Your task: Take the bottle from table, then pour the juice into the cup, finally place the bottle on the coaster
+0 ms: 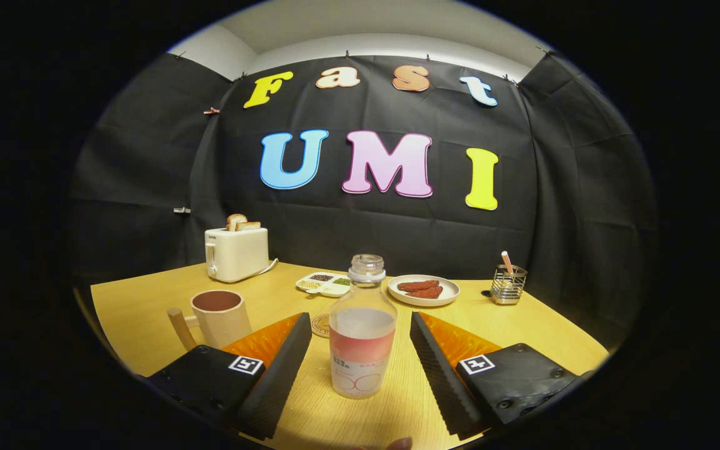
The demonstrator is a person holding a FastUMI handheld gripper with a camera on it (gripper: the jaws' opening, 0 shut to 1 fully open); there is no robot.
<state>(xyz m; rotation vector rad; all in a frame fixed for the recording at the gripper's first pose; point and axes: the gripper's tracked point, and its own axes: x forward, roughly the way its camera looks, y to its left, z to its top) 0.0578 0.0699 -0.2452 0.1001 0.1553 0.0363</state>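
Gripper view is taken low over a pale wooden worktop (147, 312), looking forward along the tongs (360, 350). The tongs are spread wide, and nothing is pinched by them. A clear plastic bottle (362, 337) is seen standing upright on the worktop between the two fingers (282, 369), apart from both, with a visible gap on each side. The bottle is uncapped, is wrapped in a pink and white label, and is partly filled with a pale liquid.

A beige mug (216, 317) with a handle on its side is placed just beyond the left finger; its inside looks dark, and whether anything is held in it cannot be told. A round coaster (321, 325) is laid flat on the worktop just behind the bottle, between the mug and the bottle, and is partly hidden by the finger and the bottle.

Farther back, a cream toaster (236, 253) with slices of bread (241, 222) standing in its slots is set near the booth wall. A white divided dish (325, 284) holding small portions of grains or seeds is seen behind the bottle, and beside it a white plate (424, 290) carries two reddish sausages (421, 288). A wire holder (508, 284) with a stick-like item standing in it is placed at the far right of the worktop.
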